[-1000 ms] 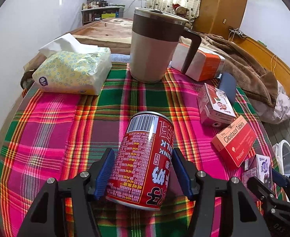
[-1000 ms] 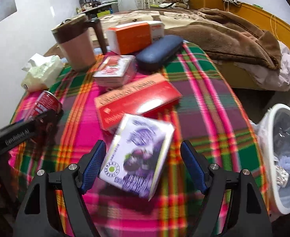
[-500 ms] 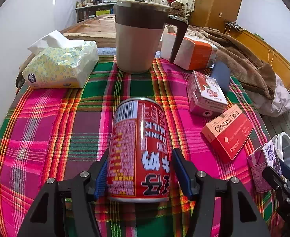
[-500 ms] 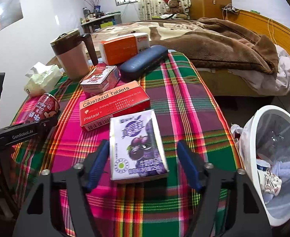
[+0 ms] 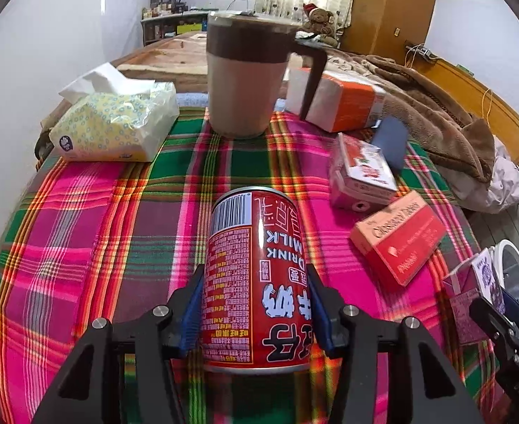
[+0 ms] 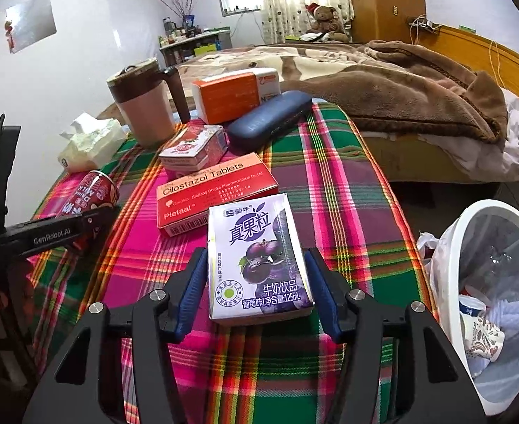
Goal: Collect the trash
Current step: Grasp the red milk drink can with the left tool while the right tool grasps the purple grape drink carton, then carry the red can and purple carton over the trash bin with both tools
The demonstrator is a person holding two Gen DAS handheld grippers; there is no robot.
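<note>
Left tongs (image 5: 255, 314) clamped on the red can (image 5: 255, 279); right tongs (image 6: 255, 293) closing around the purple carton (image 6: 259, 258), pads not quite touching; both still bound for the bin (image 6: 450, 247) off the counter's right edge.

Desk (image 6: 333, 190), covered by a pink, green and orange plaid cloth. Red milk can (image 5: 257, 282) lies on it between the left claw (image 5: 255, 312) pads. Beyond that claw: lidded mug (image 5: 245, 77), tissue pack (image 5: 112, 127) to its left. Purple drink carton (image 6: 259, 261) lies between the closing right claw (image 6: 257, 289) pads; red tablet box (image 6: 213, 190), small red-white box (image 6: 194, 146), blue case (image 6: 270, 118) and orange box (image 6: 234, 93) beyond it.
</note>
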